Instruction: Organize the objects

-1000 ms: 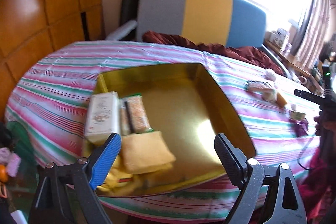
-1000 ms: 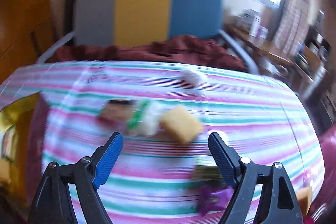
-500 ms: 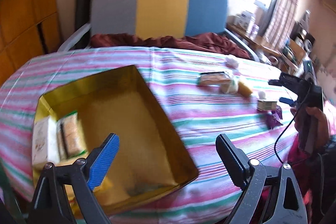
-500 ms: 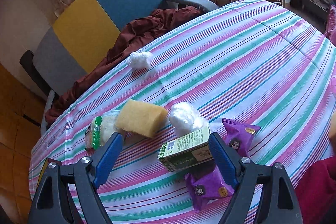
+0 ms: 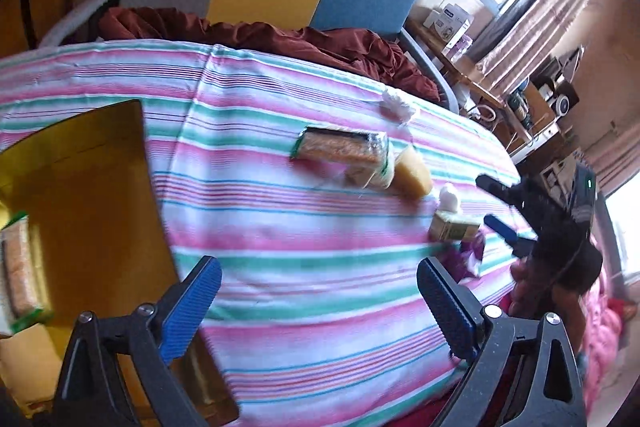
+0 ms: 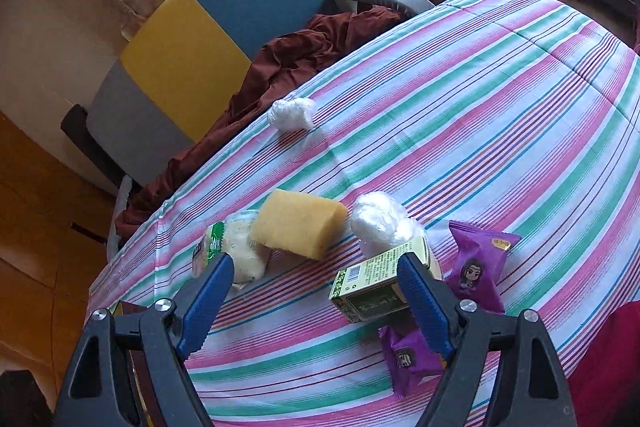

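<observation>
1. Striped pink, green and white cloth covered the table, with a grey, yellow and blue chair behind it.
2. At the left, a gold box held a wrapped snack.
3. Left gripper hung over bare cloth, jaws wide, holding nothing.
4. Right gripper hovered low with jaws wide. Its right finger stood in front of the green carton, which lay near the yellow sponge, a plastic-wrapped ball and purple packets.

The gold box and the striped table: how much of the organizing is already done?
Partly done: the gold cardboard box holds a clear-wrapped cracker pack. In hand: nothing; the right tongs hover open near the green carton. Left: yellow sponge, purple snack packets, white plastic wads.
</observation>
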A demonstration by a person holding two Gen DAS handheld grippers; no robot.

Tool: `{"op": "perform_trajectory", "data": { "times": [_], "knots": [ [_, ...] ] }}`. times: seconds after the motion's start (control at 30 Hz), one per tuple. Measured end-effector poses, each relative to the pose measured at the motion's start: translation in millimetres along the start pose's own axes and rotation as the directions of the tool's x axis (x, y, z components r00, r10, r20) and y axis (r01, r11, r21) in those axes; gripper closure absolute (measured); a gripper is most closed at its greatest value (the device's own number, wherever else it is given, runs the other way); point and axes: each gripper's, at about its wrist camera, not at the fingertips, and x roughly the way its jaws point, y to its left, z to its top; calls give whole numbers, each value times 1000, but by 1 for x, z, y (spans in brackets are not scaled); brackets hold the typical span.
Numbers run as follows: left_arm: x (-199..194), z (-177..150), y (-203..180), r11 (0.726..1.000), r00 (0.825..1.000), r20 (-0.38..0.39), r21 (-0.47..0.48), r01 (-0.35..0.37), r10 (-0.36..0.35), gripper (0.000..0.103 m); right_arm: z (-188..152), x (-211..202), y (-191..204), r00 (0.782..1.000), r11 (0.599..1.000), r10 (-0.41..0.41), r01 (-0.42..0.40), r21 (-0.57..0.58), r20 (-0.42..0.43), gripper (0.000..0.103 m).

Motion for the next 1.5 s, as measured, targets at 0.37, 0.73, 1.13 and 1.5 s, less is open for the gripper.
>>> {"op": "perform_trajectory", "data": {
  "times": [0.37, 0.73, 1.13, 1.5],
  "knots": [
    [108, 66, 6, 929, 989, -113, -367, 48, -96, 2, 2, 6, -2, 994, 994, 104, -102, 32, -43, 17],
    [169, 107, 14, 850, 988, -152, -524, -54, -31, 1, 0, 18, 0, 980, 986, 165, -161, 46, -109, 16],
    [150, 79, 0, 989, 973, -203, -76, -125, 108, 35, 0, 20, -3, 983, 989, 141, -136, 53, -120, 16],
    [121, 28, -4, 989, 974, -179, 85, -125, 138, 38, 1, 19, -7, 991, 995, 85, -80, 54, -101, 16]
  ]
}}
